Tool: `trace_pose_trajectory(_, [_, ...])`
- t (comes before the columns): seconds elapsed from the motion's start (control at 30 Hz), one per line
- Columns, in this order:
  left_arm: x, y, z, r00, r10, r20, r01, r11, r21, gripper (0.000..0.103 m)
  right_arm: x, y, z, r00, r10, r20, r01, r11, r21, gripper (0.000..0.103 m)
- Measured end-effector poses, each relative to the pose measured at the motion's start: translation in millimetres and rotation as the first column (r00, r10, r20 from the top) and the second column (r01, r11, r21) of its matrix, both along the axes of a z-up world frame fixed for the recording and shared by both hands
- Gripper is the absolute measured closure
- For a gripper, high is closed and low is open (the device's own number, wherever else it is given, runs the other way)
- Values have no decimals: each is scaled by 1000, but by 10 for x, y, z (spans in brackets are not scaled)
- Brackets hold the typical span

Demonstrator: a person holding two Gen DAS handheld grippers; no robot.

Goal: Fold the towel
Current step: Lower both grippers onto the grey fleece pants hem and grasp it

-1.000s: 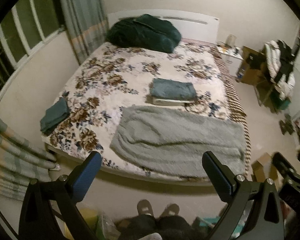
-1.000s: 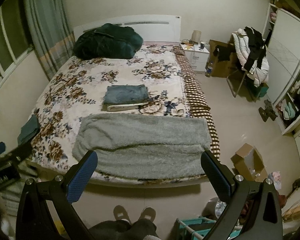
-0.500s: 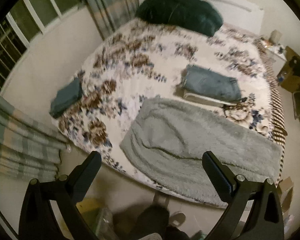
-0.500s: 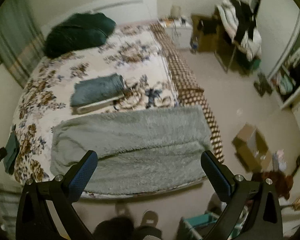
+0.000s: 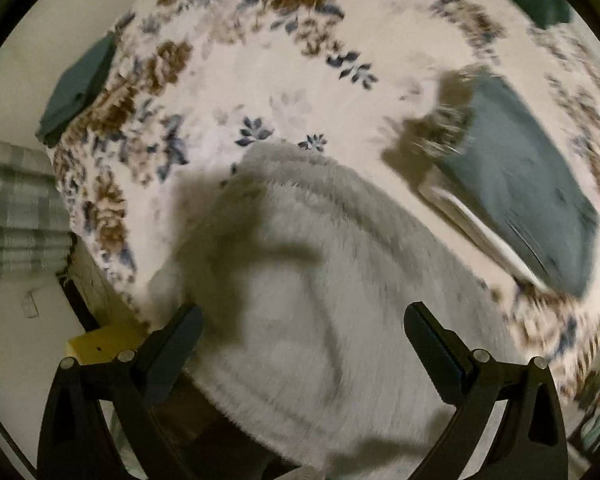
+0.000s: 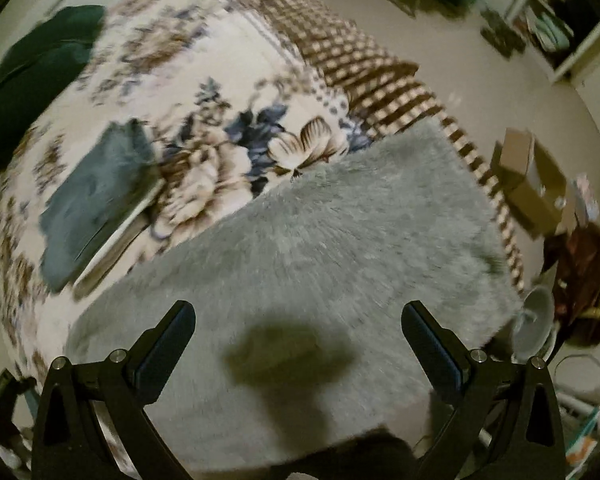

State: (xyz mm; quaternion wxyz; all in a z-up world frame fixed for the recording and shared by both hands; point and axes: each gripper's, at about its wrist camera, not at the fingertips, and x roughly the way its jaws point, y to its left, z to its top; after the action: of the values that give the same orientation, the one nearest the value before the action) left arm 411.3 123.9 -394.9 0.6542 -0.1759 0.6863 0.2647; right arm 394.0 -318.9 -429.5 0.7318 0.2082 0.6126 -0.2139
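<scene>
I see the grey towel [image 6: 320, 248] spread flat across the foot of the bed [image 5: 228, 80], its near edge hanging over the side. Both hand-held grippers hover just above it with fingers spread wide and nothing between them — the left [image 5: 302, 322] over the towel's left end, the right [image 6: 298, 318] nearer its right end. A folded stack [image 5: 516, 200] lies on the bed beyond the towel — both views are blurred.
</scene>
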Motion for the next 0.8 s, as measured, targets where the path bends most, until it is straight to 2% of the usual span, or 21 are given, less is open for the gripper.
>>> trace_pose_trajectory(0.2, [630,231,-854,994,91,-56,-92,995,-28,0,723,-202,-1017,993,-95,-66,96,995,26,0])
trace_pose_trajectory(0.37, [878,331,-1341,981,177,-77,-182,982,-58,1,902,-396,-1512,975,-187,-117,194,980,50,0])
trace_pose_trajectory(0.47, [953,318,-1486,977,195,-82,-200,978,-53,9,996,-571,-1756,955,-260,-140,268,962,45,0])
trace_pose_trajectory(0.57, [1019,257,-1536,983,170,-71,-171,985,-14,24,1078,-733,-1976,933,-323,-160,336,940,60,0])
trace_pose_trajectory(0.63, [1046,217,-1527,987,149,-63,-149,989,17,53,1115,-802,-2077,920,-350,-178,363,931,48,1])
trace_pose_trajectory(0.67, [1043,207,-1506,988,144,-60,-142,989,37,60,1127,-827,-2114,915,-361,-181,376,925,54,3])
trace_pose_trajectory(0.73, [1006,219,-1447,990,137,-44,-135,990,52,83,1145,-860,-2168,909,-378,-177,395,916,73,15])
trace_pose_trajectory(0.77, [961,231,-1396,991,135,-23,-134,990,53,86,1154,-860,-2179,910,-378,-172,395,916,77,29])
trace_pose_trajectory(0.8, [931,246,-1374,991,131,-5,-131,991,42,89,1163,-857,-2182,913,-374,-165,390,918,77,51])
